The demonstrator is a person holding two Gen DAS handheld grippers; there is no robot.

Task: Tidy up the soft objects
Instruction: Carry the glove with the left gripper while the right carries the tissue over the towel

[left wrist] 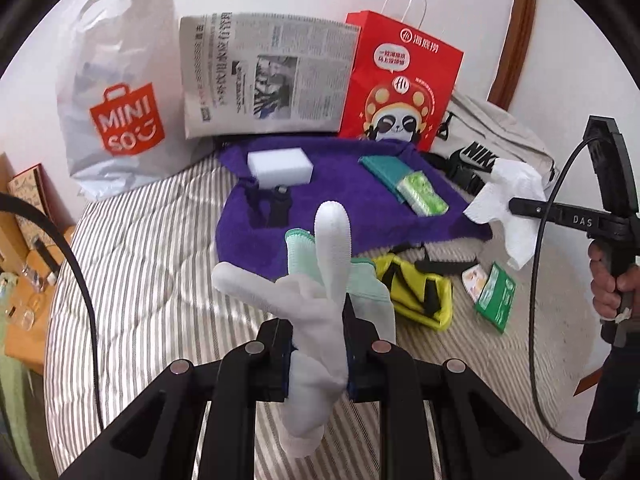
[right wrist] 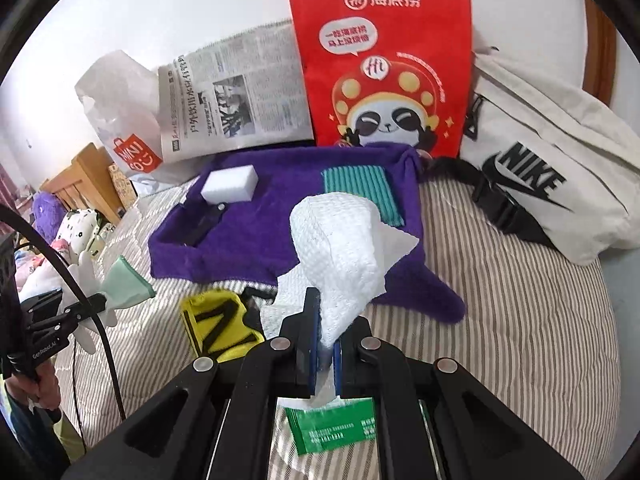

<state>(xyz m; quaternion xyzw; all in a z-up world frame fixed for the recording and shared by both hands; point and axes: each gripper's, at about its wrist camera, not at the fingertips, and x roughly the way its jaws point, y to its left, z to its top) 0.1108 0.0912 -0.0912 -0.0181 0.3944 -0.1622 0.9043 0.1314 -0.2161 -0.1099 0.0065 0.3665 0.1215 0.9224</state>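
My left gripper [left wrist: 318, 354] is shut on a white glove with a mint-green cuff [left wrist: 320, 280], held above the striped bed; it also shows in the right wrist view [right wrist: 86, 280]. My right gripper [right wrist: 325, 344] is shut on a white paper towel [right wrist: 340, 240], held above the bed; the towel also shows in the left wrist view [left wrist: 508, 204]. A purple towel [left wrist: 320, 200] lies ahead. On it rest a white sponge [left wrist: 280, 166], a teal cloth [left wrist: 384, 168] and a green-and-white sponge [left wrist: 424, 196].
A Miniso plastic bag [left wrist: 116, 92], a newspaper [left wrist: 268, 72], a red paper bag [left wrist: 400, 80] and a white Nike bag [right wrist: 552, 168] stand along the wall. A yellow pouch [left wrist: 416, 292] and green packet [left wrist: 494, 298] lie on the bed. A wooden side table [left wrist: 24, 240] is left.
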